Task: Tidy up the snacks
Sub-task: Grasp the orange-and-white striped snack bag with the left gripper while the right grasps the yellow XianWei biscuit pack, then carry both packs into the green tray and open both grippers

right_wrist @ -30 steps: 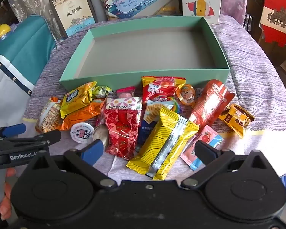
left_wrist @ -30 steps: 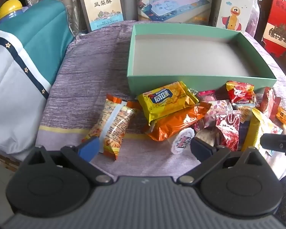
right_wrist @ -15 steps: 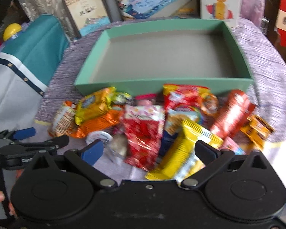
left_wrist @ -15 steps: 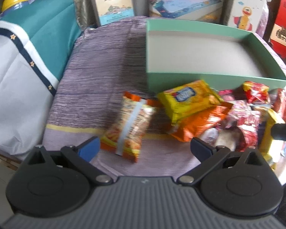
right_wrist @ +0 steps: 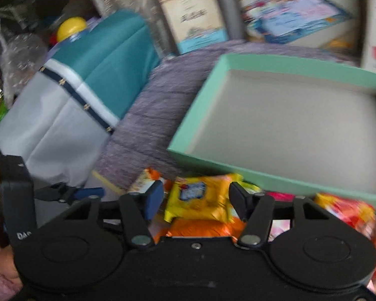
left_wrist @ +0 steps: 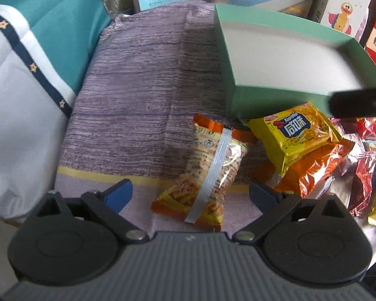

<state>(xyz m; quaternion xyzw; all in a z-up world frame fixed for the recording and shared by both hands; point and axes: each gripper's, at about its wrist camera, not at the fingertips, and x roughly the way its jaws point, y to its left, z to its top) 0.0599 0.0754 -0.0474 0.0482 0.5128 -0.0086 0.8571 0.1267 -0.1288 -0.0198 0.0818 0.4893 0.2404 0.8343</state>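
Note:
An empty green box (left_wrist: 275, 95) stands at the back of the purple cloth; it also shows in the right wrist view (right_wrist: 275, 175). A pile of snack packets lies in front of it. My left gripper (left_wrist: 191, 195) is open, its jaws either side of an orange-and-white packet (left_wrist: 208, 173). A yellow packet (left_wrist: 295, 133) rests on an orange packet (left_wrist: 310, 168) to its right. My right gripper (right_wrist: 196, 199) is open, its jaws around the yellow packet (right_wrist: 200, 198), not touching it. The right wrist view is blurred.
Red and foil packets (left_wrist: 363, 170) lie at the right. A teal-and-white cloth bundle (left_wrist: 30, 57) sits left of the table. Boxes and a framed picture (right_wrist: 193, 25) stand behind the green box. The cloth (left_wrist: 143, 87) left of the box is bare.
Both grippers moved left. The left now frames the orange-and-white packet. The right swung from the red and yellow packets to the yellow packet and narrowed its opening.

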